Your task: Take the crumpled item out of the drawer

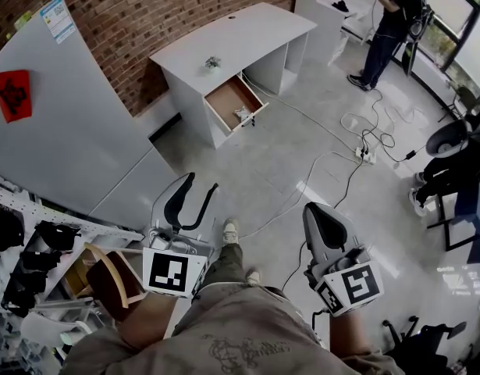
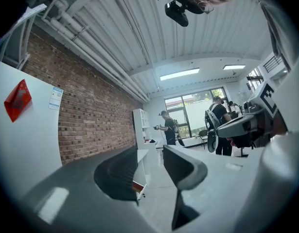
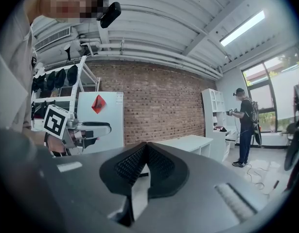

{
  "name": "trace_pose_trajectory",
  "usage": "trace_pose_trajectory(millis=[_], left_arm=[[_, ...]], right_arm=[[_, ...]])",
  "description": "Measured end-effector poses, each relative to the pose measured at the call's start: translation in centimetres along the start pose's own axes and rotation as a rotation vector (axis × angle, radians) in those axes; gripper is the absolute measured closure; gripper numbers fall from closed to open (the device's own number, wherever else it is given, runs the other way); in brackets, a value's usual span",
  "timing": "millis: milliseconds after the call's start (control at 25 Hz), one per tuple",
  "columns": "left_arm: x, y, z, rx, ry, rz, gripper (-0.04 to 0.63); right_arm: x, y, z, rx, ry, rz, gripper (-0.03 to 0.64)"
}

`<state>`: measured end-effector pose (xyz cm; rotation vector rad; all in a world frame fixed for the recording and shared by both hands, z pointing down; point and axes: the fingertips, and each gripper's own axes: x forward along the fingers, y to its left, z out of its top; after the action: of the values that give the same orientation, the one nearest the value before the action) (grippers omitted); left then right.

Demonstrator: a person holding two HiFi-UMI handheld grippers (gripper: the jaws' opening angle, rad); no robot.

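Far ahead in the head view, a white desk (image 1: 232,33) stands against the brick wall with its wooden drawer (image 1: 228,98) pulled open. A small pale crumpled item (image 1: 242,115) lies at the drawer's front end. A second small crumpled object (image 1: 213,62) sits on the desk top. My left gripper (image 1: 202,181) is held low, well short of the desk, with its jaws open and empty. In the left gripper view (image 2: 150,149), the drawer (image 2: 138,185) shows between the jaws. My right gripper (image 1: 311,208) is shut on nothing, its tips meeting in the right gripper view (image 3: 146,144).
Cables and a power strip (image 1: 364,155) trail across the floor between me and the desk. A person (image 1: 392,14) stands at the back right. Dark chairs (image 1: 456,158) are at the right, with a white panel (image 1: 60,123), a rack (image 1: 25,268) and a wooden chair (image 1: 111,281) at the left.
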<state>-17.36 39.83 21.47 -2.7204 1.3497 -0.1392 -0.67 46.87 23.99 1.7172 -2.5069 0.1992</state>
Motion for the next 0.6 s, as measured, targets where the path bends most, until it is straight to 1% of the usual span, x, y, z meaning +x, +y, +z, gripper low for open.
trace_pose_trajectory(millis=[120,280,400,600], left_arm=[[1.6,1.2,-1.0,-0.007,0.016,-0.015,0.443],[5.2,3.4,-2.7,0.01,0.061,-0.054,0.443],[8.0,6.0,-3.8,0.014,0.082,-0.056,0.443],[13.7,10.4,-4.6,0.052,0.095,-0.083,0.443]], right_arm=[[2.0,-0.6,0.0,0.001,0.01,-0.007,0.589],[5.8,-1.7,0.2,0.007,0.018,-0.015,0.589],[9.3,-2.5,0.6,0.011,0.021,-0.017,0.589],[15.8,-4.6,1.8,0.03,0.022,-0.036,0.589]])
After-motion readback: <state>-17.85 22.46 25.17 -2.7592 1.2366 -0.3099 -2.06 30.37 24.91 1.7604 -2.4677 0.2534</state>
